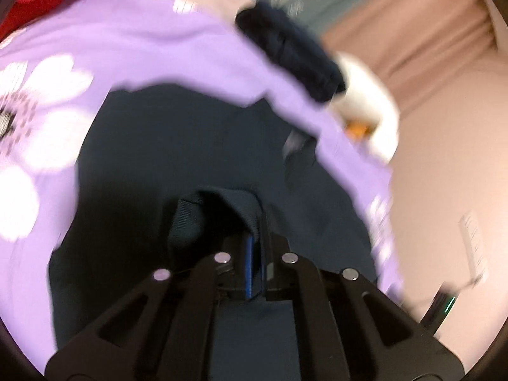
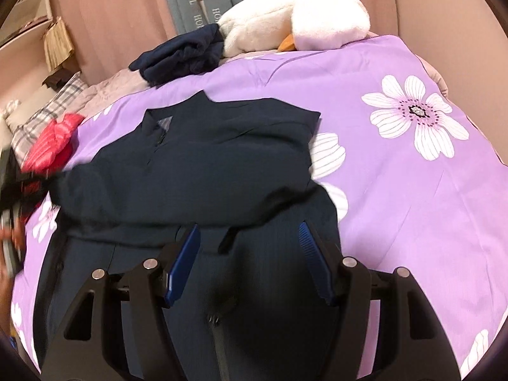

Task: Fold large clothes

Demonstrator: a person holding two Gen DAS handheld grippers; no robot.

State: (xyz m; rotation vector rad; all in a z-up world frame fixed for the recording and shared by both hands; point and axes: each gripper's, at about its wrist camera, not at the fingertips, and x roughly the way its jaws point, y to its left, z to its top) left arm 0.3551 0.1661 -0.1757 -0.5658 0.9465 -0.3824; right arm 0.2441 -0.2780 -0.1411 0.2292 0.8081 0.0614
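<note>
A large dark navy garment [image 2: 203,165] lies spread on a purple floral bedspread [image 2: 397,165], its collar toward the far side. In the left wrist view the garment [image 1: 190,146] fills the middle. My left gripper [image 1: 254,254] is shut on a folded edge of the navy garment and holds it lifted above the rest of the cloth. My right gripper [image 2: 250,247] is open with its blue pads [image 2: 182,266] apart, just above the near part of the garment, holding nothing.
A folded navy cloth [image 2: 181,54] and a white plush duck [image 2: 295,19] lie at the far edge of the bed. A red puffy jacket [image 2: 54,146] and a plaid pillow [image 2: 47,114] are at the left. Pink curtains [image 2: 120,16] hang behind.
</note>
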